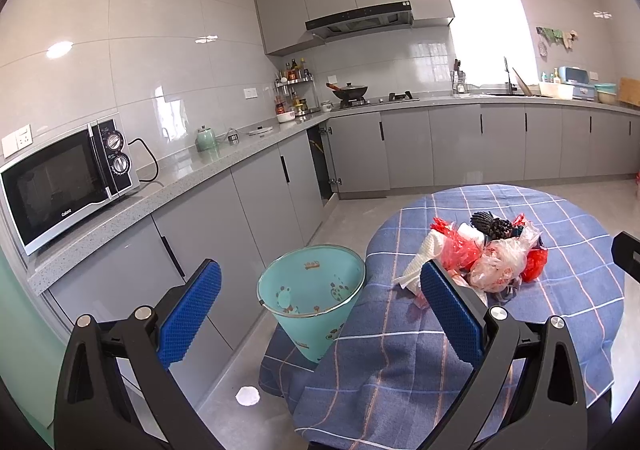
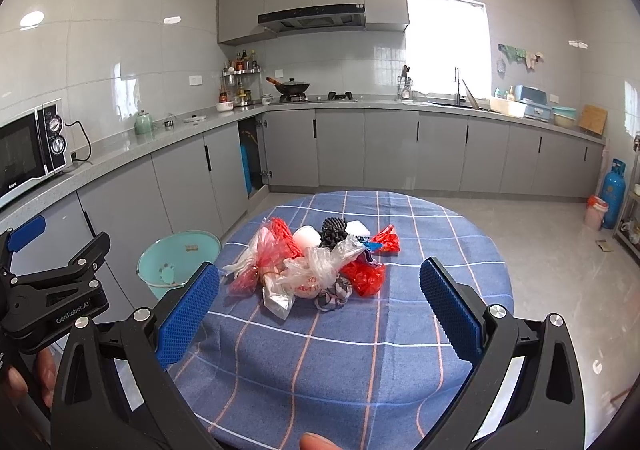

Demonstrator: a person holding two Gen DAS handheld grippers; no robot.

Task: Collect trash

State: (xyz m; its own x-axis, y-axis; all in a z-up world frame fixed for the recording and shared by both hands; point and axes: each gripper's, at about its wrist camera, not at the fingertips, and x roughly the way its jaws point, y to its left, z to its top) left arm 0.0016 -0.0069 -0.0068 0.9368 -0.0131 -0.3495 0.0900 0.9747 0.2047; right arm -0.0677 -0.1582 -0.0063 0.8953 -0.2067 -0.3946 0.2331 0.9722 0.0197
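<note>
Two views show a kitchen with grey cabinets [image 2: 392, 147] along two walls. Largest before us is the round bench [image 2: 360, 350], draped in a blue checked cloth [image 1: 400, 362]. Beside its left edge, on the floor, we see a teal bin [image 1: 316, 290]; its mouth is open and tilted toward the left camera. At the centre of the bench lies the trash [image 2: 316, 266]: a loose heap of red and clear plastic bags, white paper, a dark spiky piece and a small grey scrap, all touching or overlapping. A microwave [image 1: 68, 181] stands on the counter at far left.

We find the left tool [image 1: 320, 314] spread wide and empty, its blue pads framing the bin and the near side of the heap. The right tool [image 2: 320, 314] is likewise spread wide and empty, above the near half of the bench, with the heap between and beyond its fingertips. A white scrap [image 1: 247, 396] lies on the floor near the bin.
</note>
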